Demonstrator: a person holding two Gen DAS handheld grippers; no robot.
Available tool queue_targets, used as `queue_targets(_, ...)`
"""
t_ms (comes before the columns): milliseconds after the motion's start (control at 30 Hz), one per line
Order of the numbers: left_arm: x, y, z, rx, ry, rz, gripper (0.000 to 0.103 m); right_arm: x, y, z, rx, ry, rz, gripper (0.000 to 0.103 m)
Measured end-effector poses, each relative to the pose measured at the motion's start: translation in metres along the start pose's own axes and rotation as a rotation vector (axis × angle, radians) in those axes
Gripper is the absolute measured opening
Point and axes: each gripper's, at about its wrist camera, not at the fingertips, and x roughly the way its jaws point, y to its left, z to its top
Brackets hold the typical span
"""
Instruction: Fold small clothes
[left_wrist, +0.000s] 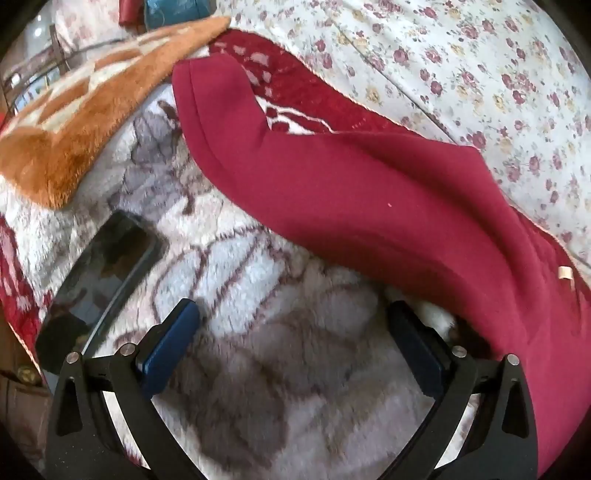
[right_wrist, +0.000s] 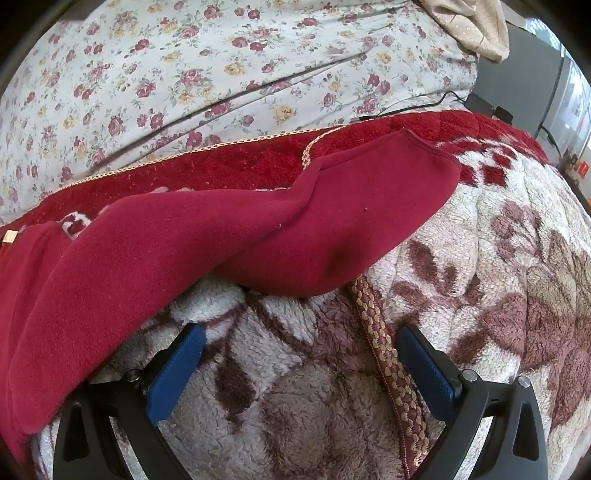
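Observation:
A dark red fleece garment (left_wrist: 369, 192) lies spread on a plush white-and-brown blanket (left_wrist: 280, 354); one sleeve or leg reaches toward the upper left. My left gripper (left_wrist: 291, 314) is open and empty over the blanket, its right finger beside the garment's near edge. In the right wrist view the same garment (right_wrist: 207, 240) lies across the middle, with a rounded end at the right. My right gripper (right_wrist: 301, 338) is open and empty just below the garment's near edge, its left finger next to the cloth.
A dark phone or tablet (left_wrist: 107, 266) lies on the blanket at the left. An orange checked plush cloth (left_wrist: 85, 110) lies upper left. A floral sheet (right_wrist: 207, 74) lies beyond. A braided trim (right_wrist: 388, 369) runs between the right fingers. A cable (right_wrist: 424, 103) lies far right.

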Motion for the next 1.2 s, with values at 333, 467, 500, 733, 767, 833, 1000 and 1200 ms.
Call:
queue_targets(333,-0.065,-0.039,-0.026,0.162,-0.142,-0.130,0.102,-0.052,0.013,-0.020,0.115,0.122,0.125,0.103)
queue_targets(467,-0.072,-0.052,-0.029,0.221,-0.146,-0.177,0.102,-0.104,0.041,-0.038,0.147,0.078,0.214,0.103)
queue_targets(500,-0.075,-0.057,-0.031,0.242,-0.151,-0.179,0.102,-0.112,0.051,-0.040,0.137,0.072,0.235,0.103)
queue_targets(733,-0.080,-0.068,-0.040,0.285,-0.161,-0.208,0.102,-0.156,0.150,-0.039,0.009,0.084,0.387,0.103)
queue_targets(767,-0.080,-0.069,-0.040,0.290,-0.160,-0.209,0.102,-0.156,0.161,-0.038,-0.004,0.101,0.421,0.103)
queue_targets(833,-0.080,-0.071,-0.042,0.300,-0.162,-0.206,0.102,-0.165,0.181,-0.037,-0.033,0.118,0.475,0.103)
queue_targets(1000,-0.078,-0.073,-0.044,0.295,-0.159,-0.222,0.102,-0.195,0.238,-0.042,-0.137,0.115,0.587,0.103)
queue_targets(1200,-0.079,-0.076,-0.043,0.291,-0.157,-0.220,0.102,-0.213,0.266,-0.038,-0.135,0.206,0.781,0.103)
